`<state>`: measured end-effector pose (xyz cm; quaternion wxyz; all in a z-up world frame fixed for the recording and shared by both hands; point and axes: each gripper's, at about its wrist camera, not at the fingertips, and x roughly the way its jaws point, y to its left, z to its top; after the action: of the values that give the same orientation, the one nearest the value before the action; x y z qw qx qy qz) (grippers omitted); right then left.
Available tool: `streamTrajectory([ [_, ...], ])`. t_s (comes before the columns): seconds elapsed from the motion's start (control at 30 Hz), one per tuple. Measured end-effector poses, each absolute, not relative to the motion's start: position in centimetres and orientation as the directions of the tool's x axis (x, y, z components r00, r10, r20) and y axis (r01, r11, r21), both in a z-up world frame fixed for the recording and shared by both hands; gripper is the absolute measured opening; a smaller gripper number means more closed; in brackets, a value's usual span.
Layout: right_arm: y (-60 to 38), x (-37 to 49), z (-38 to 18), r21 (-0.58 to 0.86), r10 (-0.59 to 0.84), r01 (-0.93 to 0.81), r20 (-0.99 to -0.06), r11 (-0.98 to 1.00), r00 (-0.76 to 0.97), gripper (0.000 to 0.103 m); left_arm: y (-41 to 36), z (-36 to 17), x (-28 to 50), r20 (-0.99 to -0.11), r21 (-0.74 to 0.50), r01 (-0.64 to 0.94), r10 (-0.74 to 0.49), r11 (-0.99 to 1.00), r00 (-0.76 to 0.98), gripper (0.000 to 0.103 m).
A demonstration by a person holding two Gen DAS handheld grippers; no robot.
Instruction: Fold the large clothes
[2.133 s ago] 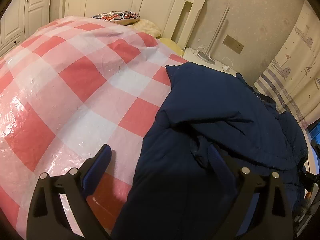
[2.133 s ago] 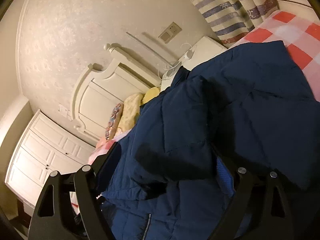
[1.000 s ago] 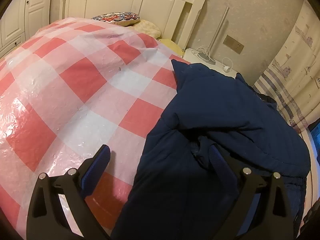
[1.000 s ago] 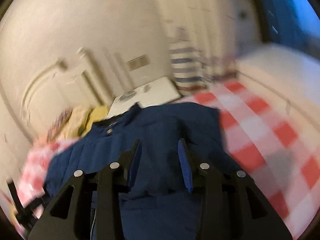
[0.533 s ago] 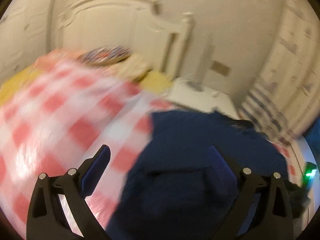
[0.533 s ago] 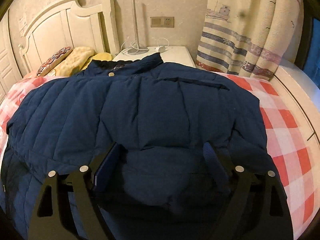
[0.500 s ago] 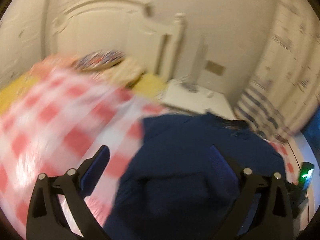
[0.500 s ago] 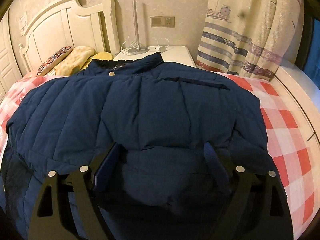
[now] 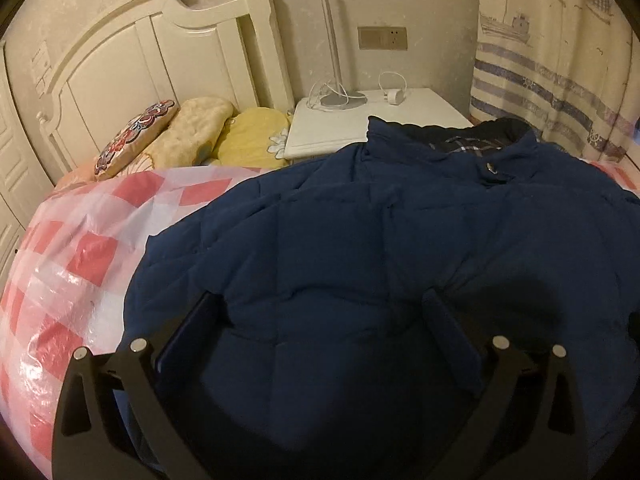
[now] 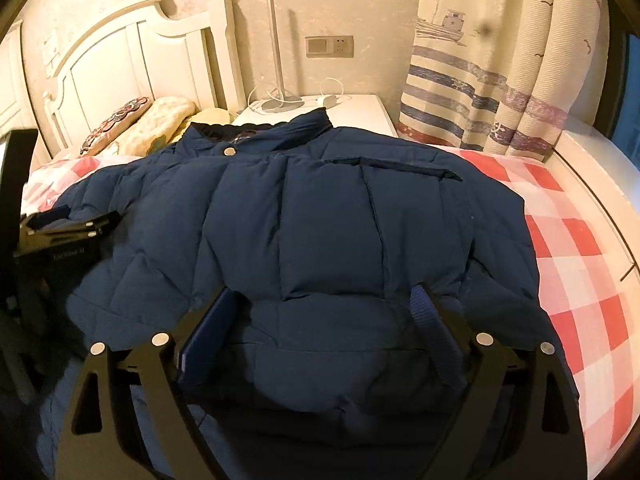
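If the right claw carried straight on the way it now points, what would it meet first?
Most likely the navy quilted puffer jacket on the bed, directly ahead of the open right claw; exact depth is unclear.

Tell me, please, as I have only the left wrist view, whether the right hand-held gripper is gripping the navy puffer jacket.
Observer: No. The right hand-held gripper is open. Its jaws have just been opening, and a fold of the navy puffer jacket lies between them, not pinched.
Operator: Thank you. Does the jacket's right side hang off the bed?
Observer: No, that edge lies on the red-and-white checked cover, short of the white ledge.
Operator: Can you see my gripper from there?
Observer: Yes, the left hand-held gripper shows edge-on over the jacket's other side. I cannot tell whether it touches.
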<state>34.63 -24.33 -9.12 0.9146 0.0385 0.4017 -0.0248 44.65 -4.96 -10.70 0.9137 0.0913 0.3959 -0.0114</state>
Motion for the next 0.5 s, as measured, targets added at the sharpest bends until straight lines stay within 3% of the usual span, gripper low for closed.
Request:
streamTrajectory([
  [0.2,-25.1,33.1,-6.7,0.128,0.019,0.090,-0.669,0.988,0.743,0.088,-4.8,-10.9,44.6,-0.726,0.138,0.092,0.038,0.986,0.686,0.101],
  [0.33,-22.7,34.6,-2.9,0.018,-0.007,0.023,-0.620,1.000,0.785,0.088,-4.7,-10.8,44.7,-0.728,0.127,0.092,0.030,0.988,0.685,0.101],
  [0.5,-22.4,40.7,-4.3,-0.033,-0.033,0.014,-0.717,0.999,0.696,0.088,-4.6,-10.7,44.6,-0.726,0.121,0.090,0.026,0.989,0.687,0.101],
])
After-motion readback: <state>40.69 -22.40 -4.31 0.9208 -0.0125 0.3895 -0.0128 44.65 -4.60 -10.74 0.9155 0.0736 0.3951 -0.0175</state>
